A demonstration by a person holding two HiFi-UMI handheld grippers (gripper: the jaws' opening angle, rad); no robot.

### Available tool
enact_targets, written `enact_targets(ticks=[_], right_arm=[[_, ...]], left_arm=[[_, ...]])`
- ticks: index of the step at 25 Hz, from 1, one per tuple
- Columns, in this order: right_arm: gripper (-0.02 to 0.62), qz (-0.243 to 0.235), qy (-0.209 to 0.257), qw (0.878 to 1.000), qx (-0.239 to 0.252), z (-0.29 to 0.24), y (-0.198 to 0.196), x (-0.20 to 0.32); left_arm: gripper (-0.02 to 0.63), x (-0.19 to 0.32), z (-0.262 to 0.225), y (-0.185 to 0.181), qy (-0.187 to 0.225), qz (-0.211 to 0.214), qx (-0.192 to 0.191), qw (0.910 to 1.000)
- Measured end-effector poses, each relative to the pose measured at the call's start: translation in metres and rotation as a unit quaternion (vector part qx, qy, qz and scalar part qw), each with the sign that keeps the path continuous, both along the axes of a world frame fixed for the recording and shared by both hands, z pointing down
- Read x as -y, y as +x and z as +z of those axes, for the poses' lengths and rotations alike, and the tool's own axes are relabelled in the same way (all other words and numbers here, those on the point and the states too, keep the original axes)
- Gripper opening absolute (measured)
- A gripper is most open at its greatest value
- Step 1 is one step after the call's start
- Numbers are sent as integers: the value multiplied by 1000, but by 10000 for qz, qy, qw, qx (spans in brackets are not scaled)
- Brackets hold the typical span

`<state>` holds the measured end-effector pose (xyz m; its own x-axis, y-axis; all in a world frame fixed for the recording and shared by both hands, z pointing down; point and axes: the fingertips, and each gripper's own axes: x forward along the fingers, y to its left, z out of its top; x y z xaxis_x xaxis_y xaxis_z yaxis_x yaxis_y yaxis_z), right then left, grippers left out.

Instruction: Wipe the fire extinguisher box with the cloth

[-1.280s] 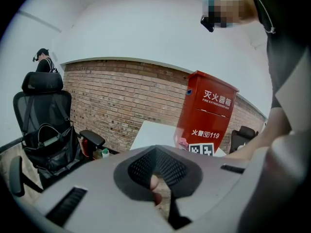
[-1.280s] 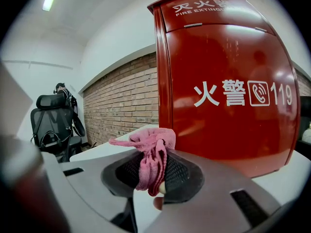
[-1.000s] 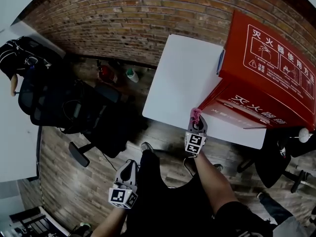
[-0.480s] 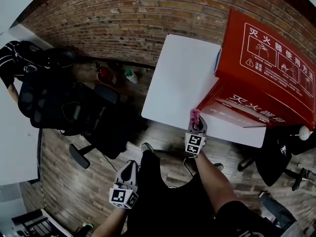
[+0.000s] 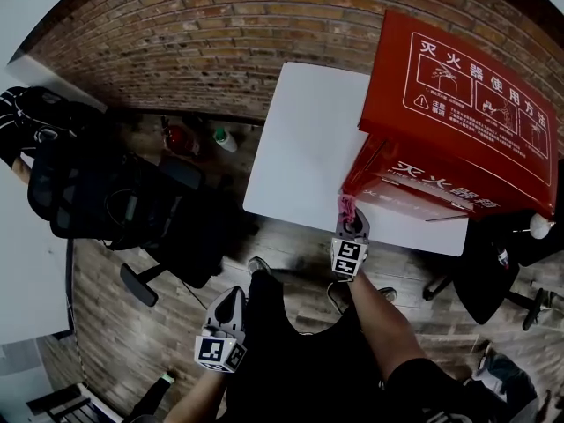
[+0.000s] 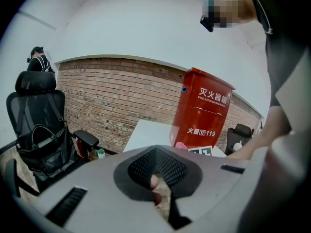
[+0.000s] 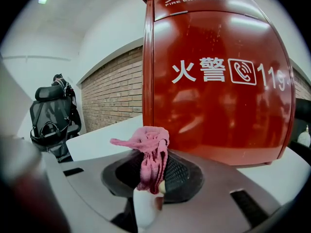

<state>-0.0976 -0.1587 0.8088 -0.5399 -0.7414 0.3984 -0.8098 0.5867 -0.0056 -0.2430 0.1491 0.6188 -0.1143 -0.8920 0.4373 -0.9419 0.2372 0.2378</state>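
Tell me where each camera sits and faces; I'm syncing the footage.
Head view: on the person's head, looking steeply down at the white table, the fire extinguisher box, the left gripper and right gripper; forearms and torso show.
Left gripper view: on the left gripper, held near the body, facing the box and brick wall; its shut jaws and an arm show.
Right gripper view: on the right gripper, close to the box front; its jaws hold the pink cloth.
Shared: both gripper views see the box's 119 face.
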Motion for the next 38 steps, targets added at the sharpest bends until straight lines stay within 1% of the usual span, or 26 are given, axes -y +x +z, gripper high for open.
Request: enact_targets(ticks=[5, 9, 18, 21, 27, 31, 38], right_arm=[[100, 46, -18, 10000, -25, 0, 13, 2], [100, 94, -13, 9999, -54, 1, 25, 4], [100, 200, -5, 9997, -106, 2, 49, 9], [100, 221, -8, 9997, -118, 3, 56, 10], [100, 254, 11, 9996, -158, 3, 69, 13], [100, 298, 28, 9994, -196, 3, 80, 15], [100, 426, 17, 9989, -212, 3, 104, 19]], left_arm=[[23, 7, -1, 5, 69, 102, 54, 9999], [23, 16, -7, 12, 190, 106, -85, 9997], [23, 21, -3, 23, 111, 331, 65, 9994], [23, 23, -1, 28, 87, 408, 52, 9991], [23, 32, -8, 35, 167, 442, 7, 9989], [23, 32, -4, 38, 80, 486, 28, 9988], [23, 46, -4, 51, 178, 677, -14, 9975]])
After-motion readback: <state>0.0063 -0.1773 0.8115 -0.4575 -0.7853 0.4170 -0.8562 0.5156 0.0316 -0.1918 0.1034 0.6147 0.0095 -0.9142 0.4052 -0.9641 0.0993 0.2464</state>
